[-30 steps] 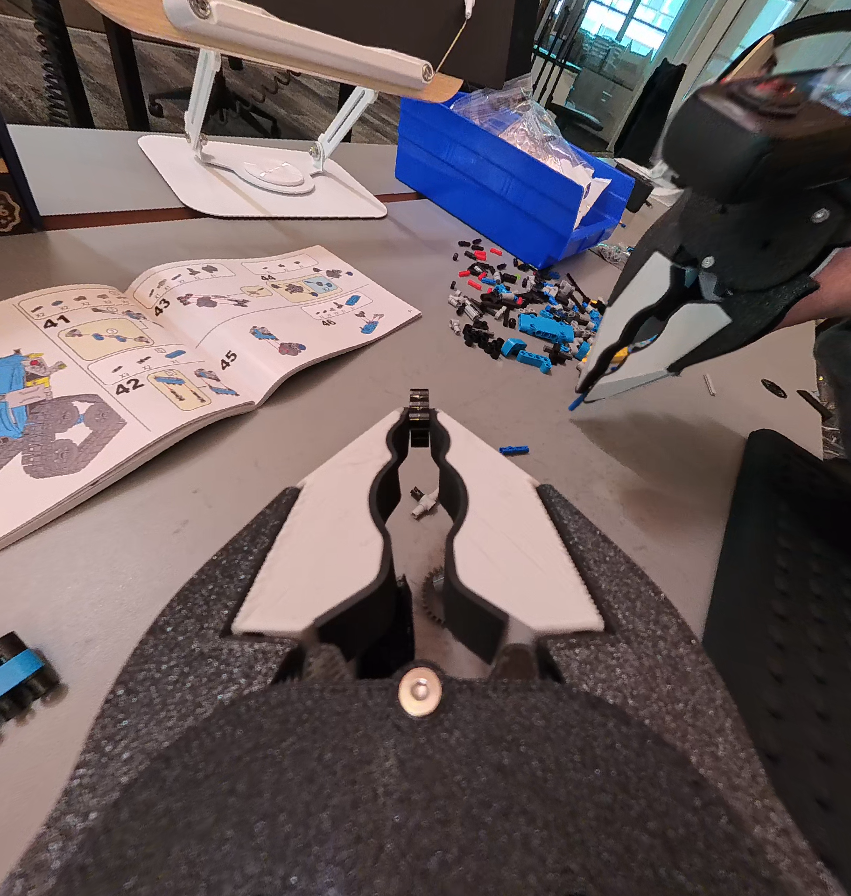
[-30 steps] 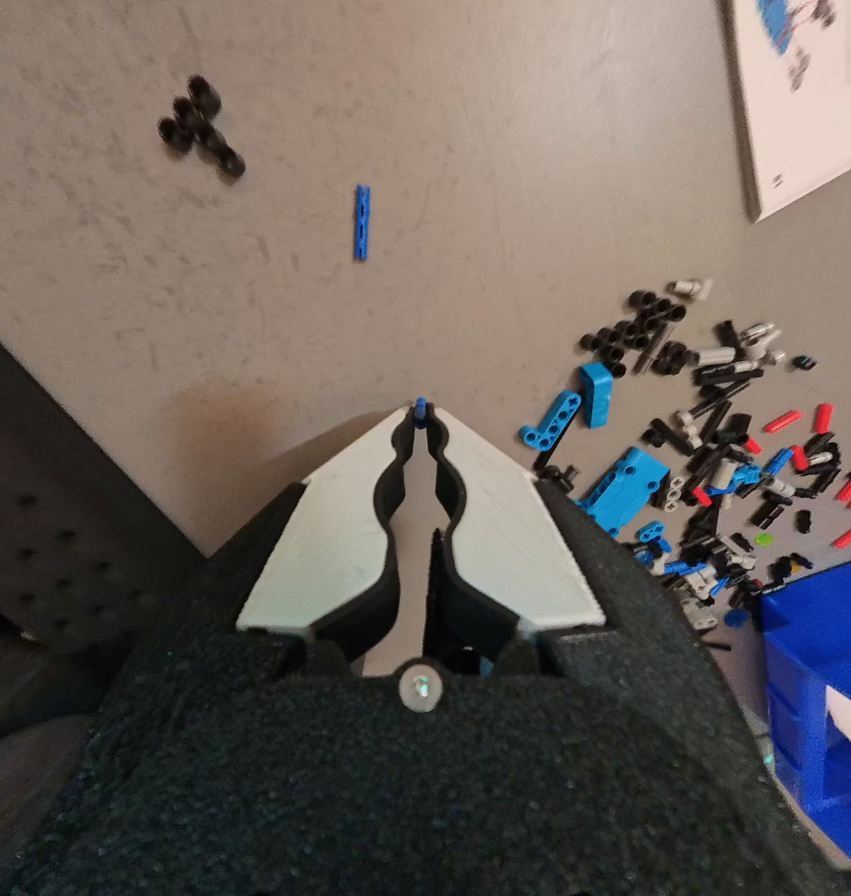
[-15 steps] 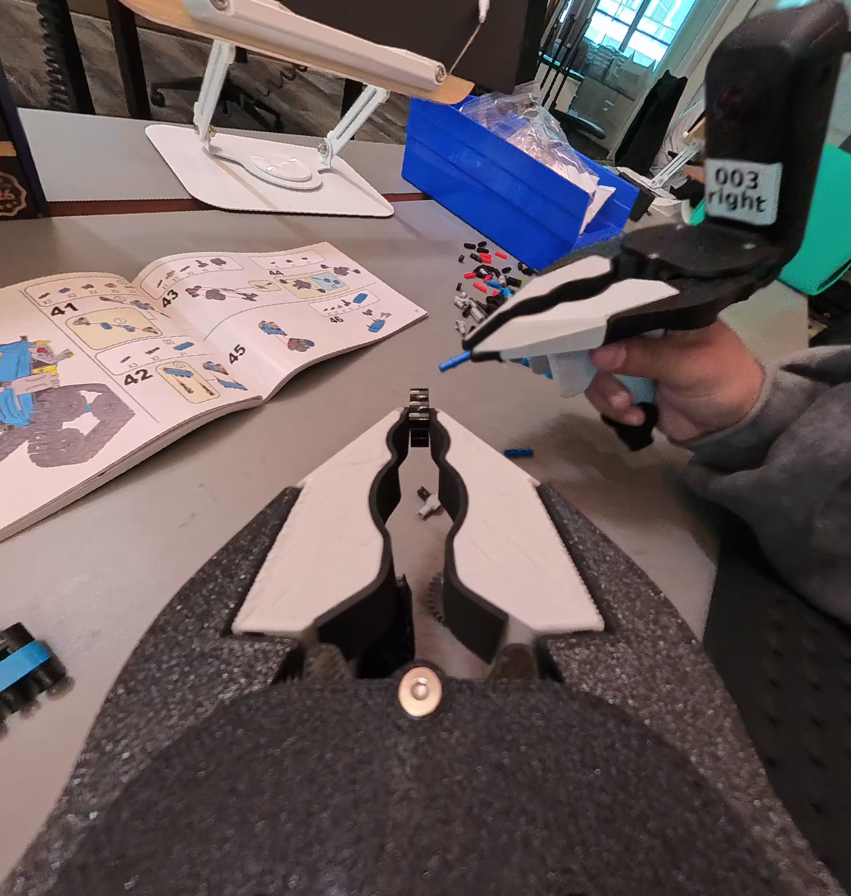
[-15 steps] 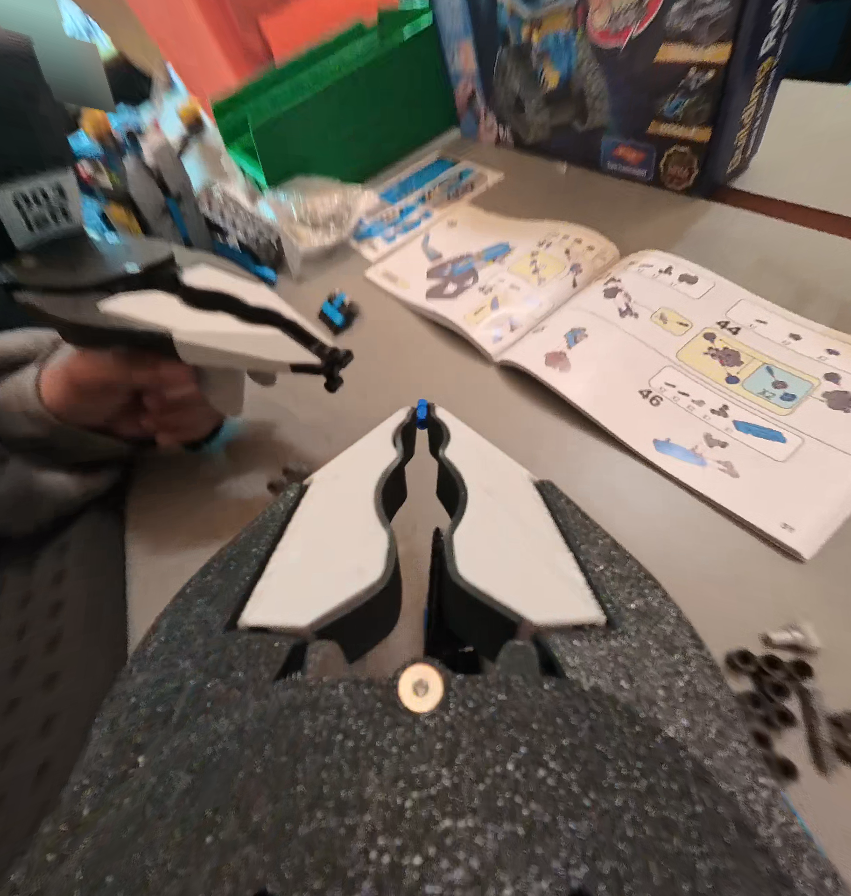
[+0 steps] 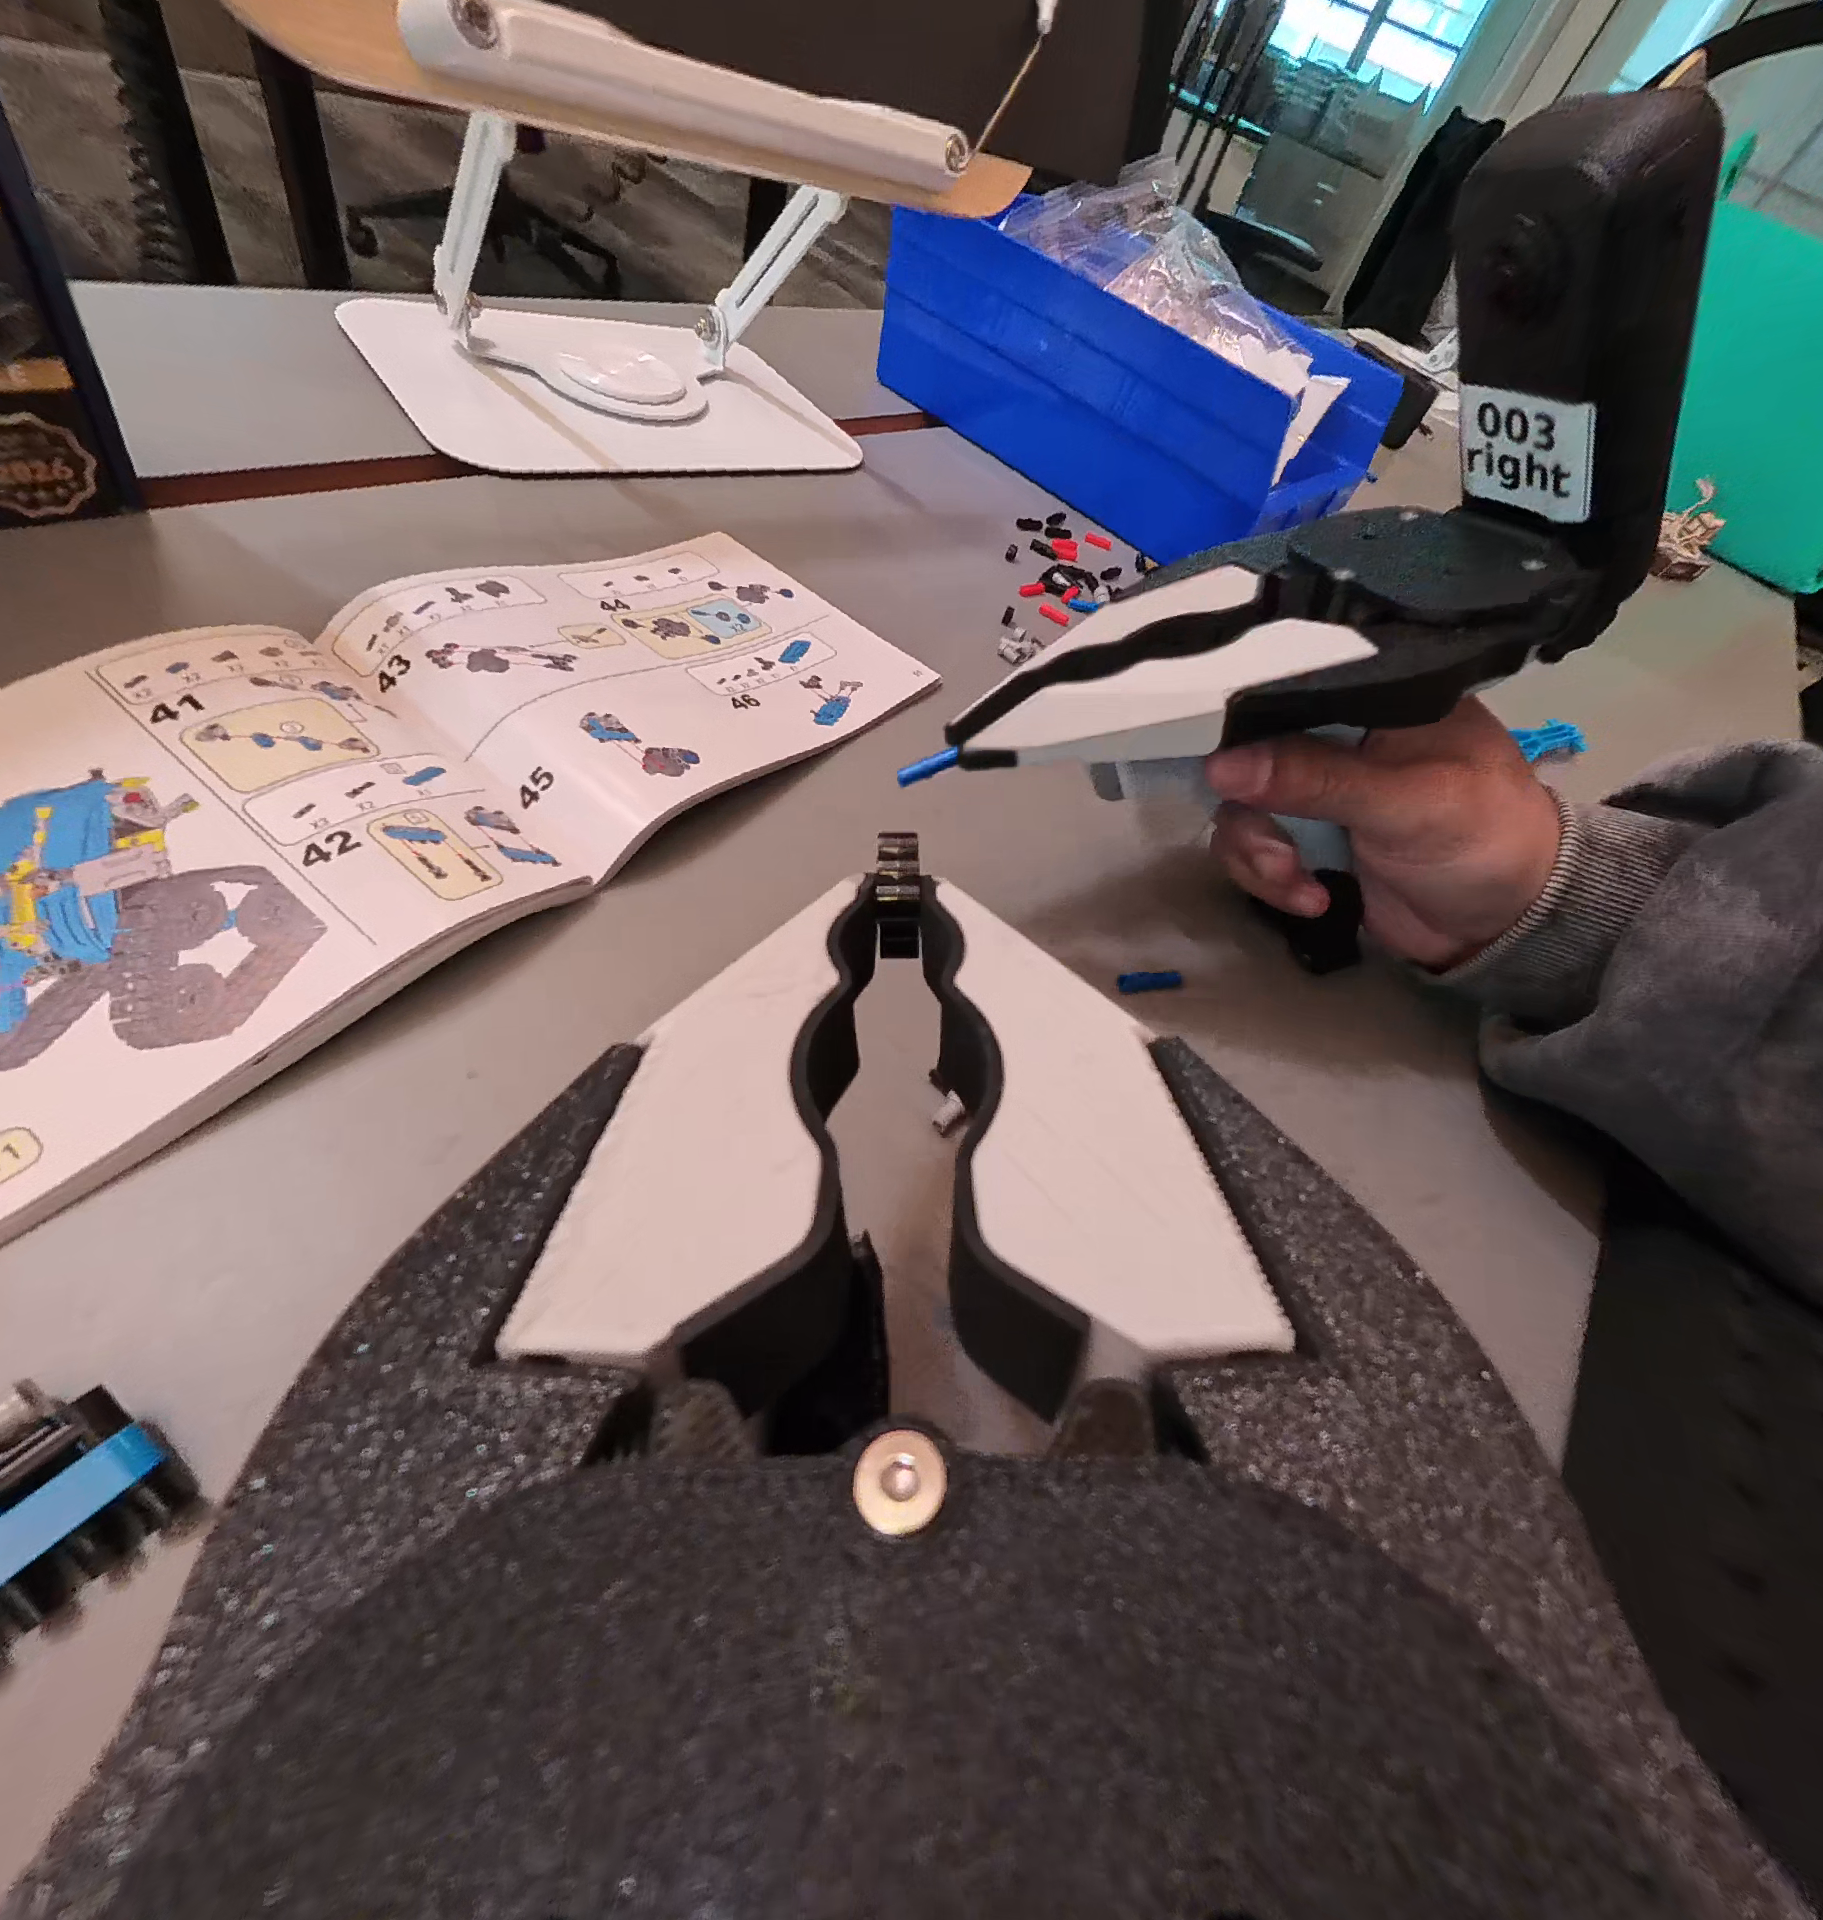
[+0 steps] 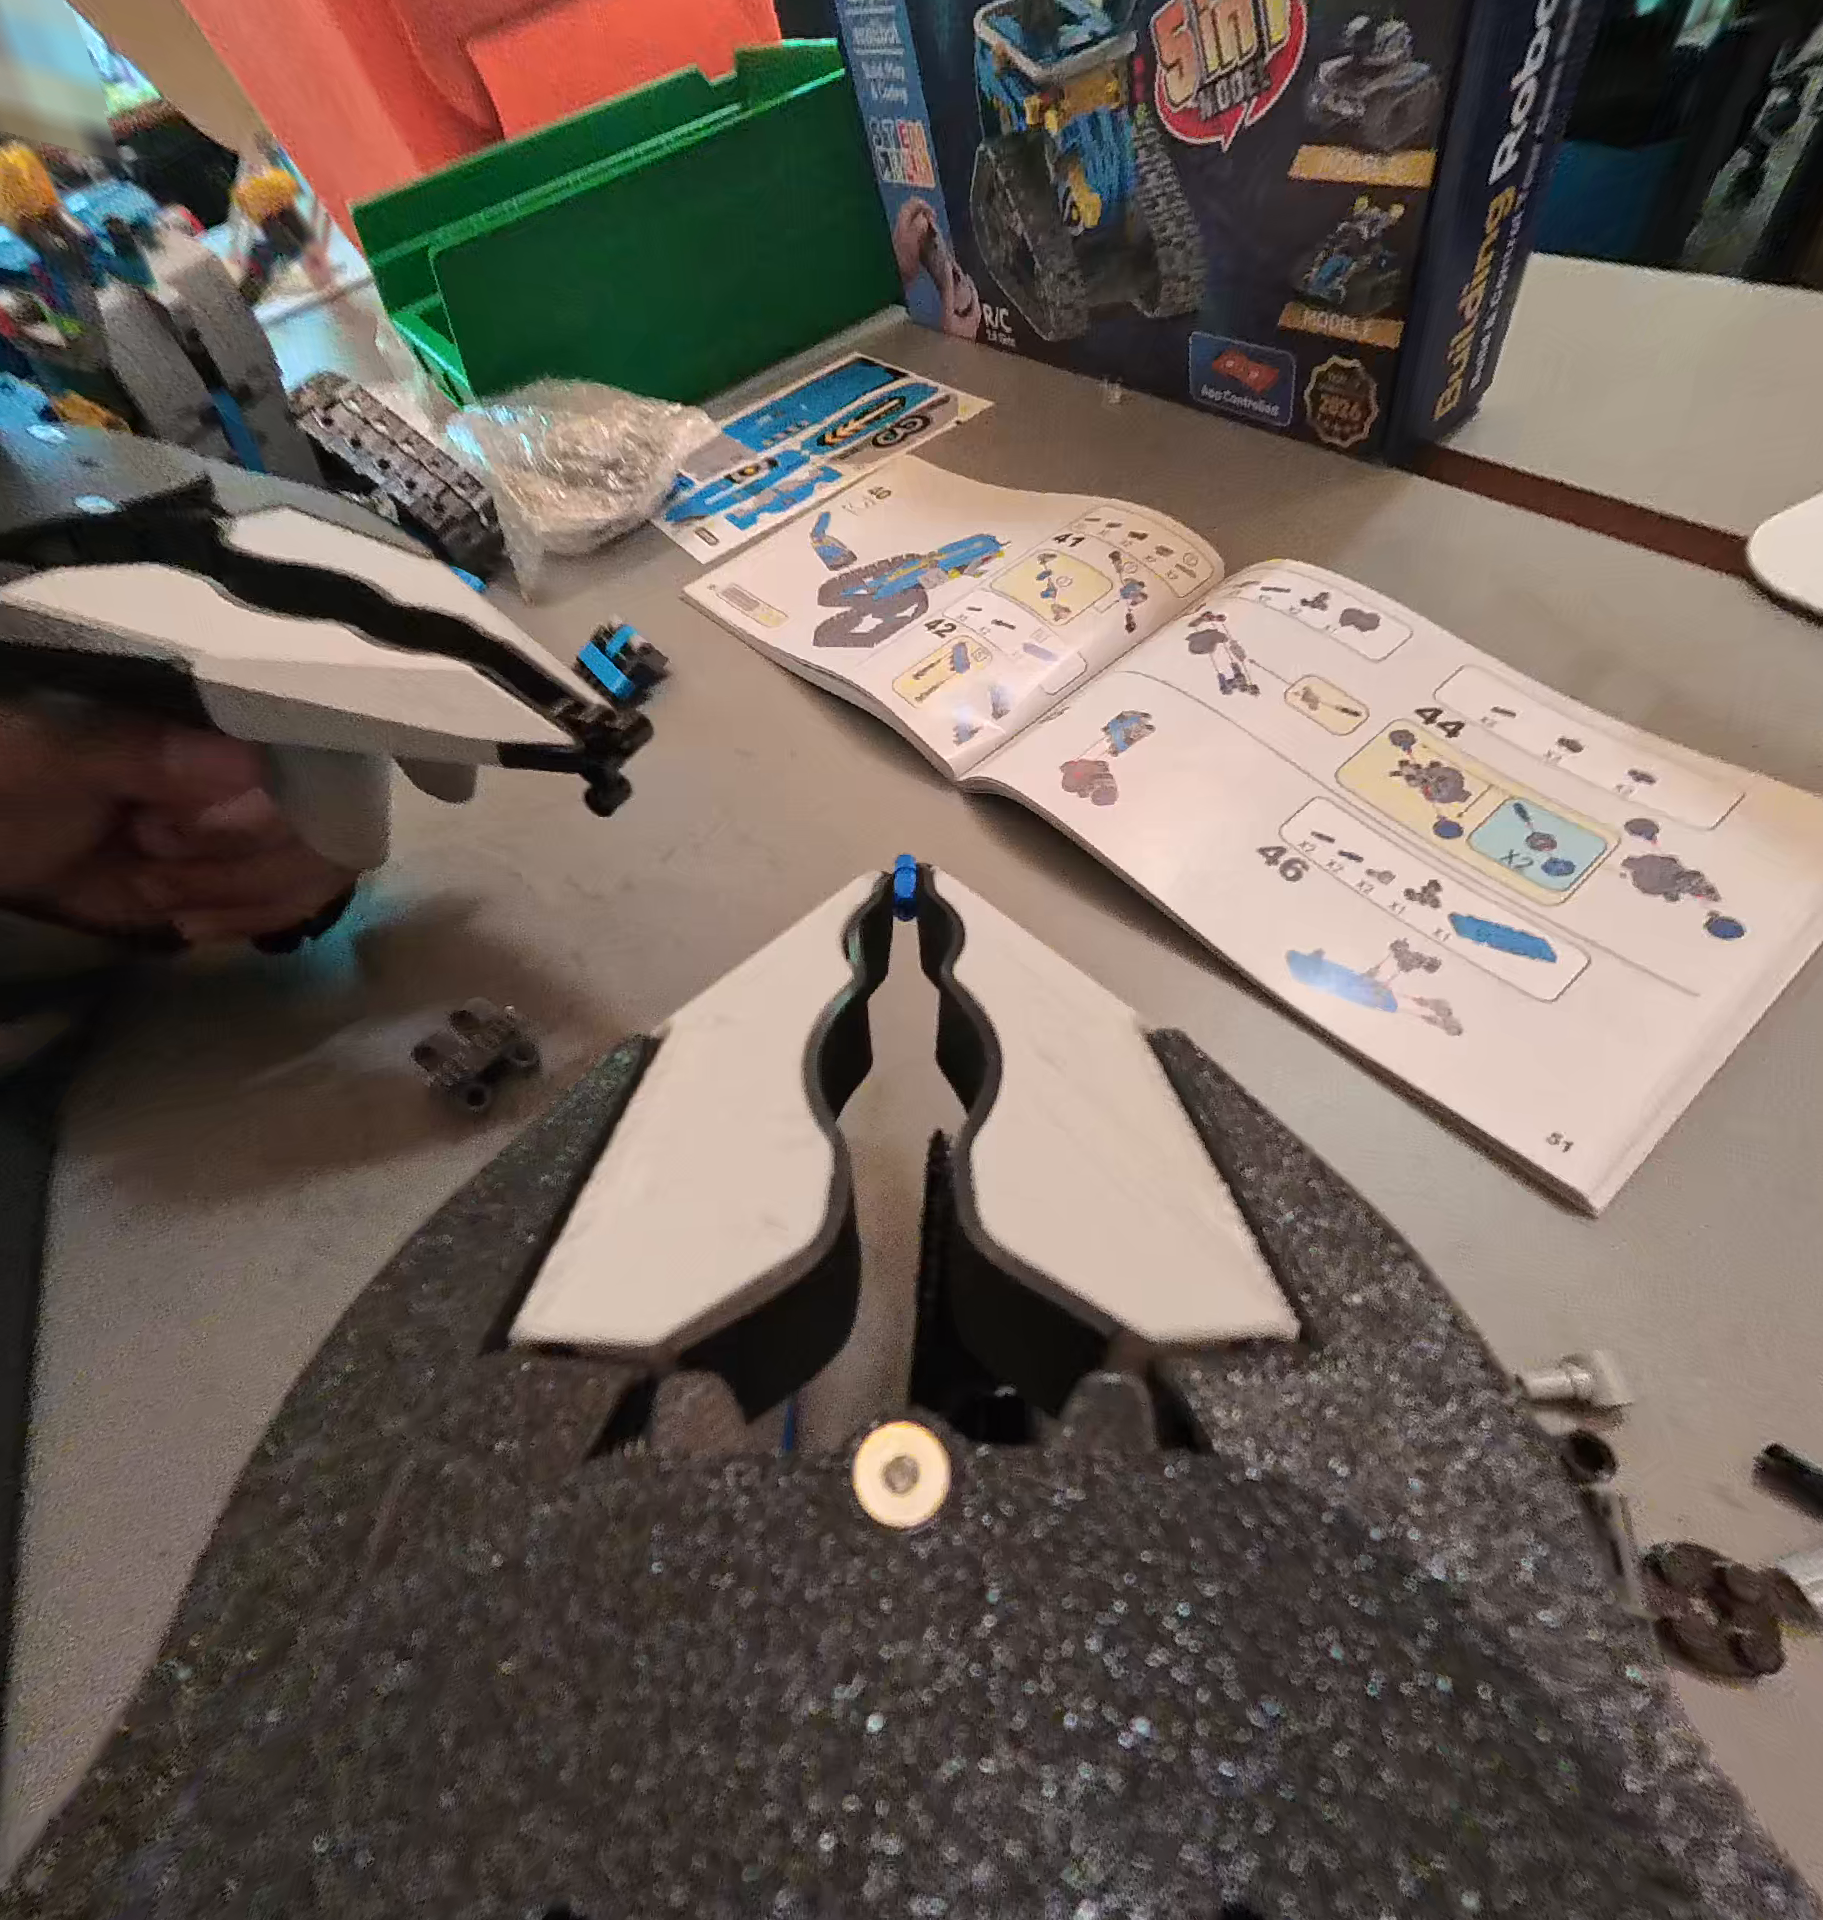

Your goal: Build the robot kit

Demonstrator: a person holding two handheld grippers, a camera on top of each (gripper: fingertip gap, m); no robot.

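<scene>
Grippers both pinch: left gripper [image 5: 898,883] clamps black piece [image 5: 898,868], right gripper [image 6: 904,896] clamps blue pin [image 6: 904,883], held at 1 o'clock of it above table [image 5: 595,1039], booklet [image 5: 367,790] at 10 o'clock; align pin squarely.

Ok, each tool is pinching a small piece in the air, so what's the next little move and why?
Probably ease the right tool leftward and down so its blue pin lines up with the black piece pinched in the left tool. Both tools are shut on their parts above the table, tips near each other but apart, and the pin's tip sits above the black piece.
</scene>
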